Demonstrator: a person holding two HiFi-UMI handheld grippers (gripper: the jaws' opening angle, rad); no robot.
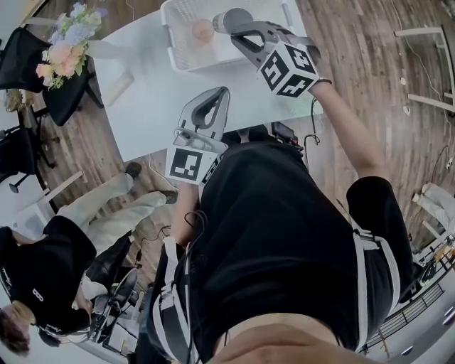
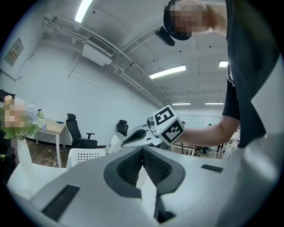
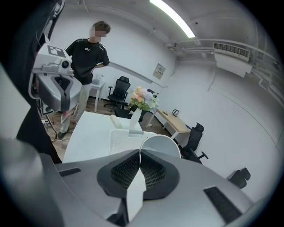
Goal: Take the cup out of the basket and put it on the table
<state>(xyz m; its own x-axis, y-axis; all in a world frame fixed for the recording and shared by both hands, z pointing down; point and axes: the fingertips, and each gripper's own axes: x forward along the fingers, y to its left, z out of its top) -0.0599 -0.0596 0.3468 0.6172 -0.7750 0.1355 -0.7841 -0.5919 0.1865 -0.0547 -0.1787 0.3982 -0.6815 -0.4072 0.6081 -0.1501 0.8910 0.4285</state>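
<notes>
Our right gripper [image 1: 240, 33] pinches the white cup [image 1: 229, 19] by its rim, jaws almost together, above the basket [image 1: 170, 43]. Bare table [image 1: 149, 99] lies open at six o'clock. Our left gripper [image 1: 217, 96] is closed and empty.

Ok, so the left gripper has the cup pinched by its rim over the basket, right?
No, it is the right gripper that has the cup pinched by its rim over the basket, as the right gripper view shows.
</notes>
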